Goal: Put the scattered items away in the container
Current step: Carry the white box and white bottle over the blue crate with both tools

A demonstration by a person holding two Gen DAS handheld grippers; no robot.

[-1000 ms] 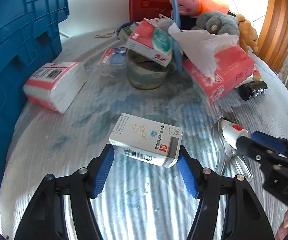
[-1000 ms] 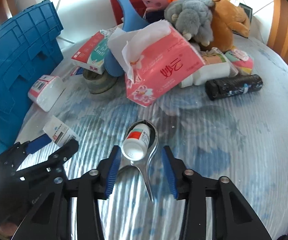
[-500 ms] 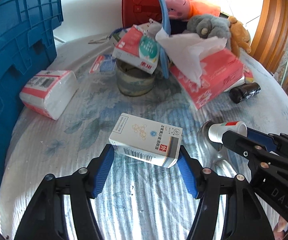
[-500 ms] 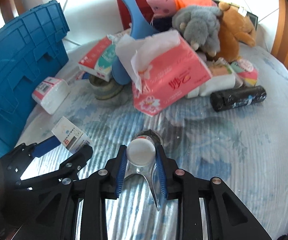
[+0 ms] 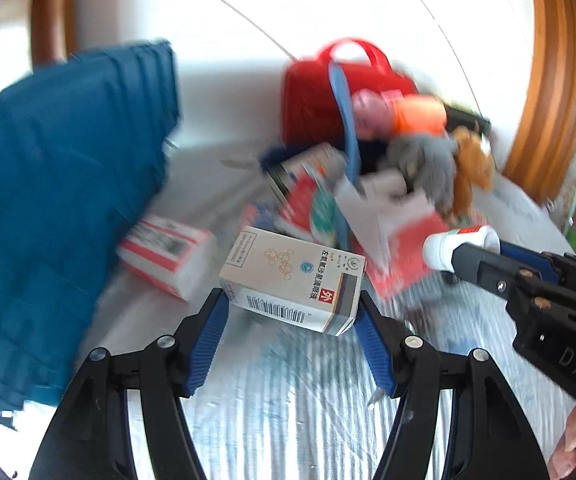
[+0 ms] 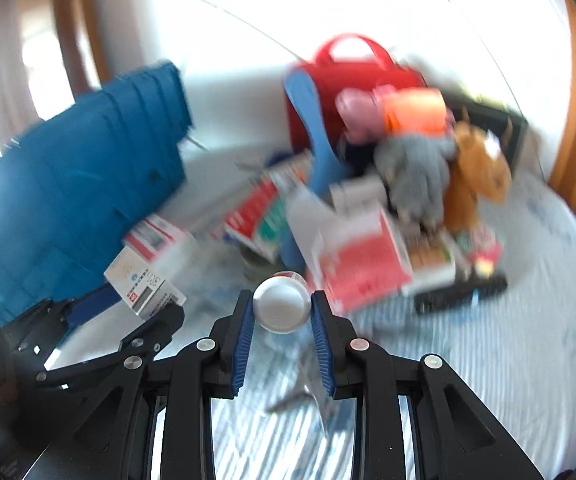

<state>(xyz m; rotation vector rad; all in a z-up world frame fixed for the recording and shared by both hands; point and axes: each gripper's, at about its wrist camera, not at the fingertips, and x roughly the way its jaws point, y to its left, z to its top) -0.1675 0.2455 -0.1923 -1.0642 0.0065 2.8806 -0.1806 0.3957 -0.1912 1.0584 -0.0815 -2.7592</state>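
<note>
My left gripper (image 5: 290, 308) is shut on a white medicine box (image 5: 294, 282) with a barcode, lifted off the table; the box (image 6: 142, 284) and left gripper (image 6: 136, 312) also show at the left of the right wrist view. My right gripper (image 6: 282, 304) is shut on a small white bottle (image 6: 282, 304), its round base facing the camera. That bottle (image 5: 460, 242) with a red label appears at the right of the left wrist view, held in the right gripper (image 5: 472, 256). The blue crate (image 5: 60, 184) stands at the left. Both views are blurred.
A metal spoon (image 6: 308, 392) lies on the patterned tablecloth below the bottle. Behind are a pink tissue box (image 6: 360, 256), a white-and-red tissue pack (image 5: 164, 250), a red bag (image 5: 328, 88), plush toys (image 6: 416, 176), a blue scoop (image 6: 312, 136) and a black roll (image 6: 460, 296).
Both grippers have risen off the table with their items. The right jaws closed on the bottle and lifted it out of the spoon. The views tilted up, showing more wall.
</note>
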